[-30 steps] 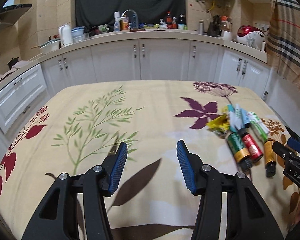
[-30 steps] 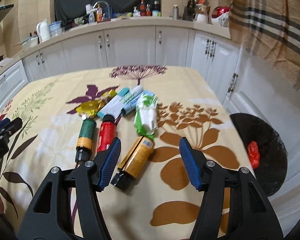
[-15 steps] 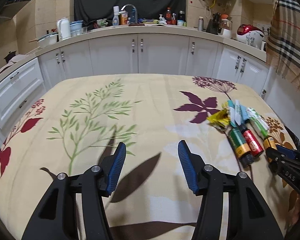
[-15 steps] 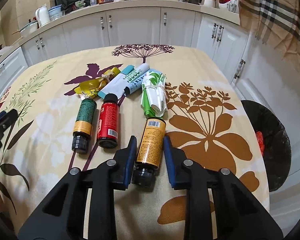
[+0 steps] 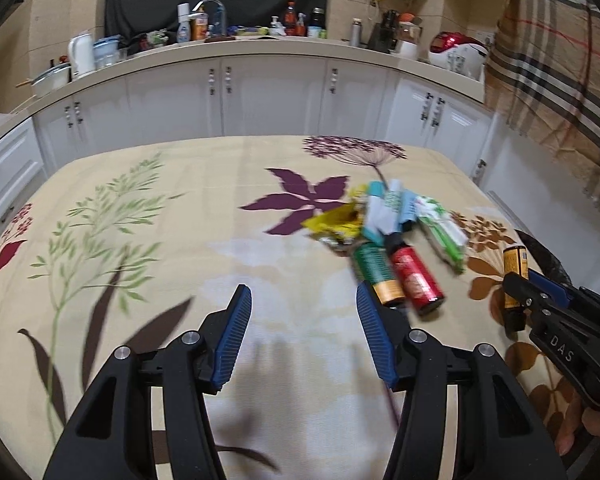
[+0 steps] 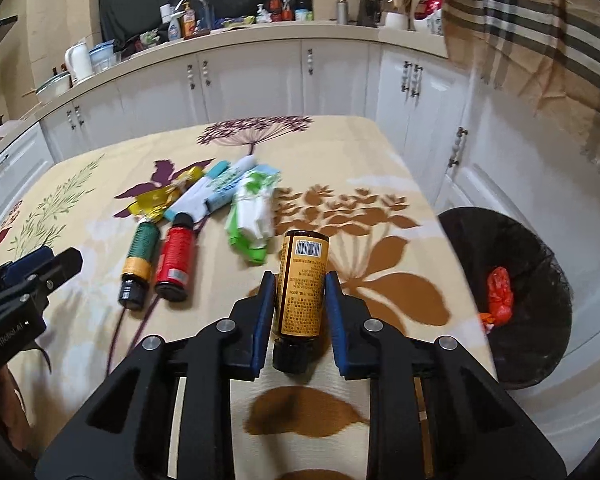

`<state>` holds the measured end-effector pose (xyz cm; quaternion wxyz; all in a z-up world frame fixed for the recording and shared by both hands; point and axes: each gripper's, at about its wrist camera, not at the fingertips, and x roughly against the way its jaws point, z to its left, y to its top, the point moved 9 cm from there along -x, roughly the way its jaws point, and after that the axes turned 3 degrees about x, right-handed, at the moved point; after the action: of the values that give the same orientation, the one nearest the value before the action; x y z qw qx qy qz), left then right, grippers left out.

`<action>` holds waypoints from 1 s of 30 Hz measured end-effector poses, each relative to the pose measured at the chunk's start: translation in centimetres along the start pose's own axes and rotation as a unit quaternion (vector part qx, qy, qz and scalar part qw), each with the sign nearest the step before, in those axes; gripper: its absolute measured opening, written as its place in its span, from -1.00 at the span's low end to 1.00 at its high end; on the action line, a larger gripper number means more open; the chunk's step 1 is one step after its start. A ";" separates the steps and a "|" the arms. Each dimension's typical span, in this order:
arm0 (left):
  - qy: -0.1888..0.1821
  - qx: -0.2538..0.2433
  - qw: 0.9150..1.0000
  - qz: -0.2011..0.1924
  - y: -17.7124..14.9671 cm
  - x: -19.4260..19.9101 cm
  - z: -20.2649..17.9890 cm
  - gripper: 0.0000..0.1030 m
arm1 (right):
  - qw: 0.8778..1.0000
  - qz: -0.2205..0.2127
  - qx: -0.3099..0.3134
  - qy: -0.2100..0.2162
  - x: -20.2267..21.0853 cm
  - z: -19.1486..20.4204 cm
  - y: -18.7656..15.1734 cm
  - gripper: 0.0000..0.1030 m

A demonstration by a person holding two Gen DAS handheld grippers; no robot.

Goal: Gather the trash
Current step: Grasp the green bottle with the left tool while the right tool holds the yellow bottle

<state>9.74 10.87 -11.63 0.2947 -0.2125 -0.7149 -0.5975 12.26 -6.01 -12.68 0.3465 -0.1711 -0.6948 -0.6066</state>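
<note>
My right gripper (image 6: 300, 280) is shut on an amber bottle (image 6: 303, 256) with a barcode label, its black cap pointing back at the camera, just above the floral tablecloth (image 6: 360, 200). The left wrist view shows the same bottle (image 5: 515, 258) in the right gripper (image 5: 534, 280) at the right edge. My left gripper (image 5: 303, 292) stands open over bare cloth with nothing between its fingers. Just right of it lie a green bottle (image 5: 374, 268), a red bottle (image 5: 414, 276), a yellow wrapper (image 5: 334, 224), blue-white tubes (image 5: 384, 208) and a green-white pack (image 5: 440, 228).
A black-lined bin (image 6: 540, 360) stands off the table's right edge with red trash (image 6: 500, 296) inside. White cabinets (image 6: 252, 80) and a cluttered counter (image 6: 228, 24) run behind the table. A plaid cloth (image 6: 540, 40) hangs at the upper right.
The right gripper's jaws closed on the amber bottle and raised it off the cloth. The left gripper swung right, bringing the pile of trash closer to its right finger.
</note>
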 end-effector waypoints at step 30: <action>0.002 -0.029 0.998 0.053 -0.8 -3.5 -3.5 -0.51 | 1.000 -0.023 -0.015 -0.008 0.6 -3.7 0.5 -0.53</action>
<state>12.43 7.42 -14.16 0.3213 -0.2570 -0.6843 -0.6021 13.18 -9.57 -11.87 0.3245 -0.1647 -0.6921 -0.6234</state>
